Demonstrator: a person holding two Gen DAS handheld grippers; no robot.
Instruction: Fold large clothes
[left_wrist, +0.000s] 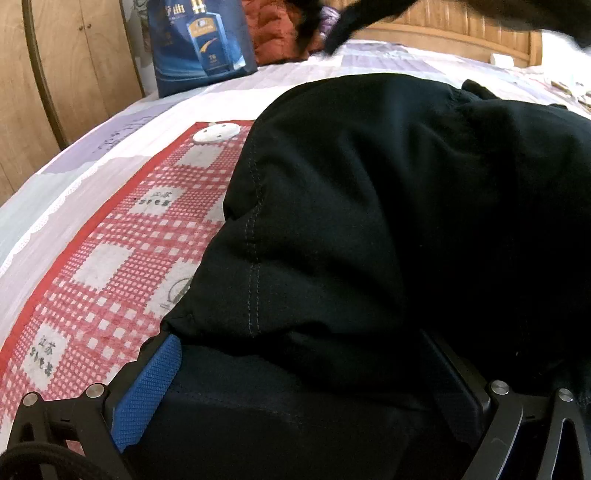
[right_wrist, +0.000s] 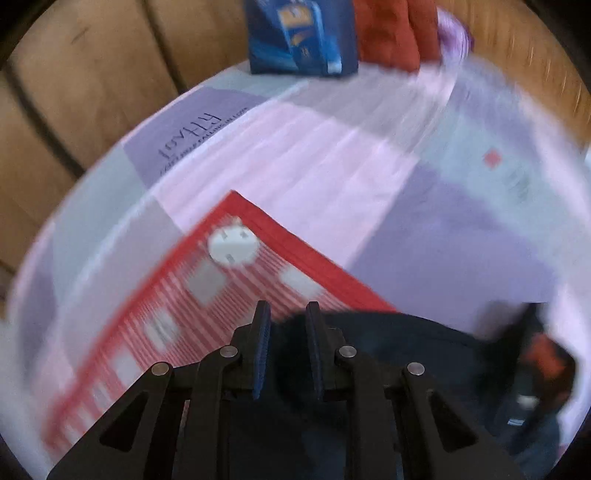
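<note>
We see the bed (right_wrist: 369, 155) carrying a red checked mat (left_wrist: 122, 258) near its edge, on which lies the black garment (left_wrist: 388, 206), draped over the wide-spread left gripper (left_wrist: 303, 369), while only the blurred right wrist view shows the right gripper (right_wrist: 286, 314), narrow and empty, and the white round plug (right_wrist: 232, 244).
</note>
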